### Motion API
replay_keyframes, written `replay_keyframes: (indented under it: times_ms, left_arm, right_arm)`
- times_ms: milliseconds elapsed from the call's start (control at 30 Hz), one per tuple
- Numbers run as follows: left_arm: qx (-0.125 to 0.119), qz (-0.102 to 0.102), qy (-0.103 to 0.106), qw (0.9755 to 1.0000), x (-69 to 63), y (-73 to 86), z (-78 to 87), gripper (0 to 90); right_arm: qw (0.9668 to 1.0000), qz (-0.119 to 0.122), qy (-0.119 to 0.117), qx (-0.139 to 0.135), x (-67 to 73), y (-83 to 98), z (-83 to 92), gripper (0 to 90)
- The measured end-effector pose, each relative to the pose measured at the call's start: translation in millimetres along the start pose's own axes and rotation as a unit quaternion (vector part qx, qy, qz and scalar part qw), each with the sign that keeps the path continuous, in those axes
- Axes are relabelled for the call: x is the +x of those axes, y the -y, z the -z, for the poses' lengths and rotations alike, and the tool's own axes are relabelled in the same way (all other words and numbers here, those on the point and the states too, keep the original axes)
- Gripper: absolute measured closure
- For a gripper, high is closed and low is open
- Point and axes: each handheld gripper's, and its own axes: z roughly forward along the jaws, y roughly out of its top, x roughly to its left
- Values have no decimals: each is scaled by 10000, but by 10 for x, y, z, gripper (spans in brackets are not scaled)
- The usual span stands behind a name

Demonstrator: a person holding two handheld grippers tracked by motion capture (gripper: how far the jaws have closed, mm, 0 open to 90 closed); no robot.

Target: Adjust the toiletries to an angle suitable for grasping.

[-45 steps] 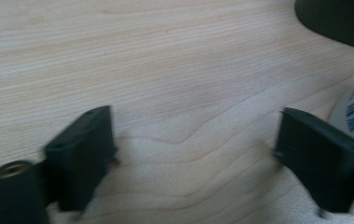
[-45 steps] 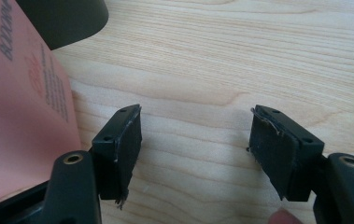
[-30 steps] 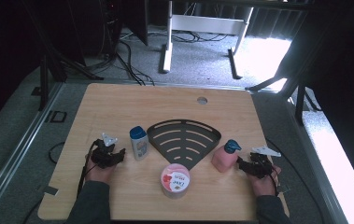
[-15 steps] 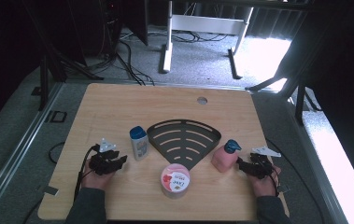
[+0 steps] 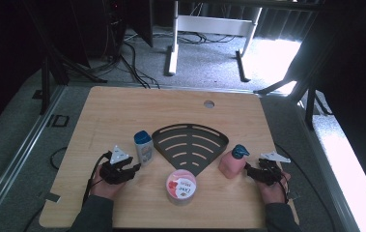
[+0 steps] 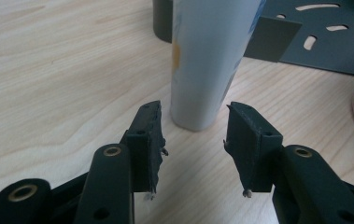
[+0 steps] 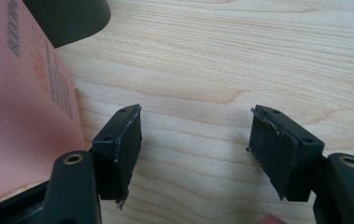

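A white bottle [image 5: 143,147] with a blue cap stands upright left of a black fan-shaped rack [image 5: 190,142]. My left gripper [image 5: 134,169] is open just short of it. In the left gripper view the bottle [image 6: 212,60] rises right beyond the gripper [image 6: 193,135], whose jaws have just been closing a little with nothing between them. A pink pump bottle [image 5: 231,164] stands right of the rack. My right gripper [image 5: 248,170] is open beside it. In the right gripper view the pink bottle [image 7: 20,116] lies outside the left jaw, and bare wood shows through the gripper [image 7: 195,140].
A round tub [image 5: 181,186] with a pink lid sits near the front edge, between the two hands. The wooden table [image 5: 122,111] has a cable hole [image 5: 209,103] at the back. Cables trail from both grippers toward the near edge.
My left hand has shifted a little to the right, closer to the white bottle. The right hand and all objects have stayed where they were.
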Motion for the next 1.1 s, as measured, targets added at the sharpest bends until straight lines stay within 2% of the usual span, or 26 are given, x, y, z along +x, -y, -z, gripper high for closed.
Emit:
replay_keyframes:
  times_ms: [133,300,400,467,767,1100]
  left_arm:
    - [-20,-37,74,10000,-17,-46,-58,554]
    - [0,-74,61,10000,-30,-88,-123,546]
    - [-2,-30,51,10000,-13,-96,-140,543]
    - [-16,24,128,9999,3,-103,-149,529]
    - [74,-95,47,9999,-31,-153,-206,537]
    - [113,27,-102,9999,39,-213,-269,541]
  right_arm:
    - [10000,0,0,0,0,0,0,339]
    - [10000,1,0,-1,0,0,0,339]
    - [10000,2,0,-1,0,0,0,339]
    - [10000,0,0,-1,0,0,0,339]
    - [10000,6,-7,-4,0,2,1,339]
    - [10000,19,-21,-3,0,4,3,339]
